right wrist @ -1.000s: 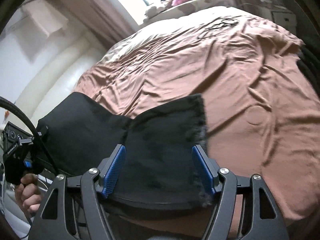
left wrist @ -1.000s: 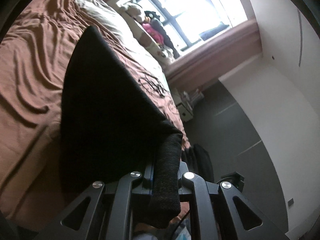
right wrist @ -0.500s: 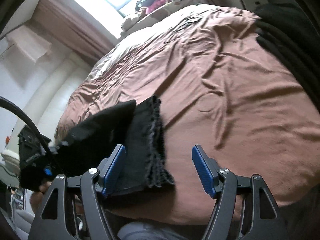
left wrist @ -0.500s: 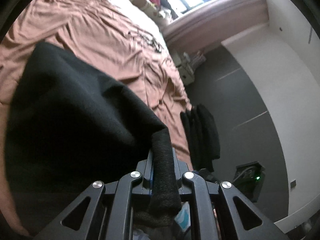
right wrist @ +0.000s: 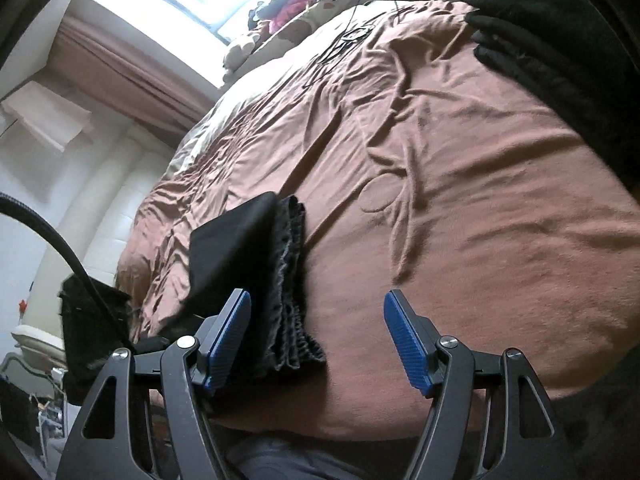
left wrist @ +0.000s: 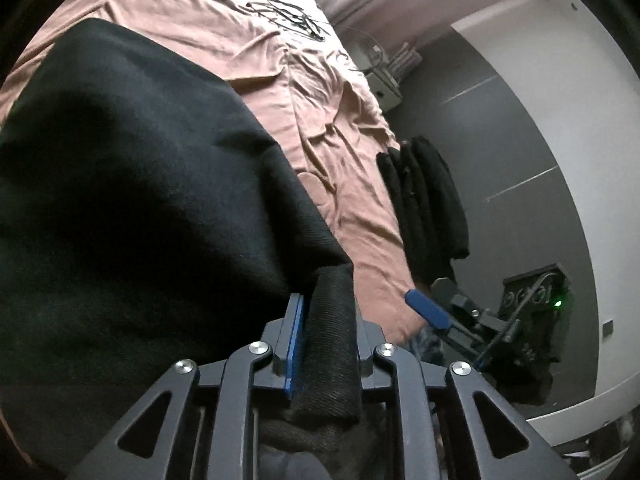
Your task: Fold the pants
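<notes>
The black pants (left wrist: 132,184) fill the left half of the left wrist view, draped over the brown bed sheet (left wrist: 328,92). My left gripper (left wrist: 326,320) is shut on a thick folded edge of them. In the right wrist view the pants (right wrist: 256,264) lie folded on the sheet (right wrist: 460,184) near the front edge, with frayed hems stacked at their right side. My right gripper (right wrist: 318,332) is open and empty; its left finger (right wrist: 228,332) sits over the pants' near edge. The right gripper also shows in the left wrist view (left wrist: 428,310).
A stack of folded black garments (left wrist: 428,204) lies at the bed's right edge, also seen in the right wrist view (right wrist: 560,40). A black cable (right wrist: 352,36) lies on the far sheet. Stuffed toys (right wrist: 288,16) sit below the window. White bedside furniture (left wrist: 384,84) stands by the wall.
My left gripper carried the pants edge over toward the right, making the fold narrower. My right gripper stayed open and drew back to the right, off the cloth.
</notes>
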The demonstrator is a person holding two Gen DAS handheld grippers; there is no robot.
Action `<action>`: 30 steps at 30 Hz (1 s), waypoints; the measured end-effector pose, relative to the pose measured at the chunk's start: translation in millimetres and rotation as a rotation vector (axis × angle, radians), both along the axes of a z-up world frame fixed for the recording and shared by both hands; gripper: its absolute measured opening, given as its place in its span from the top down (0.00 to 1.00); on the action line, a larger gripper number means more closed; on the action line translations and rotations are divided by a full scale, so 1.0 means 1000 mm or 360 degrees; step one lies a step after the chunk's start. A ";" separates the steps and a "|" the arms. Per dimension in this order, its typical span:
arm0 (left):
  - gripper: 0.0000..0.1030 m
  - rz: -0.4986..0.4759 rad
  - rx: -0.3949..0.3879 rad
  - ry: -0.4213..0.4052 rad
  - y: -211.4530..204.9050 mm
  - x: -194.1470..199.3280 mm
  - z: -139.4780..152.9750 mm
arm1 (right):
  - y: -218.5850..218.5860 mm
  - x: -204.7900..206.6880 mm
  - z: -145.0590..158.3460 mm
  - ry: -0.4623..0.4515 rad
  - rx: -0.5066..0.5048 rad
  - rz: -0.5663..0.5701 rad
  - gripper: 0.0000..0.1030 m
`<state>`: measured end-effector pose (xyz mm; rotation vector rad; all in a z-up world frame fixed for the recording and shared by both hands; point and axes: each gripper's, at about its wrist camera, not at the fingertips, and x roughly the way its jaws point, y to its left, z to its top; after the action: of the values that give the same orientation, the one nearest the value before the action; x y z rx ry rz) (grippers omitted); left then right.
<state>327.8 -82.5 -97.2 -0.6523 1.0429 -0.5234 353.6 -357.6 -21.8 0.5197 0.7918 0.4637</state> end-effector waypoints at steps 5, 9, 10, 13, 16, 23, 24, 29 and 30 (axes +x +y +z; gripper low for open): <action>0.35 0.0013 -0.0031 -0.0011 0.016 -0.010 0.009 | 0.011 0.004 -0.002 -0.0007 0.0035 0.0077 0.34; 0.35 0.0032 -0.0026 -0.0013 0.029 -0.021 0.011 | 0.021 0.009 -0.007 0.0002 0.0086 0.0127 0.34; 0.35 0.0050 -0.0007 -0.0015 0.034 -0.023 0.011 | 0.026 0.010 -0.008 0.0006 0.0100 0.0152 0.34; 0.35 0.0105 0.0035 -0.0010 0.053 -0.029 0.008 | 0.040 0.013 -0.012 0.0011 0.0077 0.0225 0.34; 0.35 0.0167 0.0078 -0.0009 0.074 -0.037 0.005 | 0.054 0.017 -0.014 0.0016 0.0024 0.0280 0.35; 0.35 0.0285 0.0152 0.0011 0.118 -0.051 -0.001 | 0.085 0.023 -0.015 0.0040 -0.0174 0.0351 0.79; 0.35 0.0302 0.0164 0.0012 0.123 -0.053 -0.002 | 0.087 0.023 -0.015 0.0042 -0.0210 0.0342 0.88; 0.35 0.0371 0.0195 0.0052 0.148 -0.059 -0.015 | 0.090 0.020 -0.012 0.0066 -0.0220 0.0326 0.95; 0.35 0.0387 0.0206 0.0064 0.152 -0.061 -0.018 | 0.091 0.018 -0.011 0.0068 -0.0218 0.0329 0.95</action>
<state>266.8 69.5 -115.4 -0.6662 1.0093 -0.2301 371.8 -266.6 -33.0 0.3222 0.9162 0.5861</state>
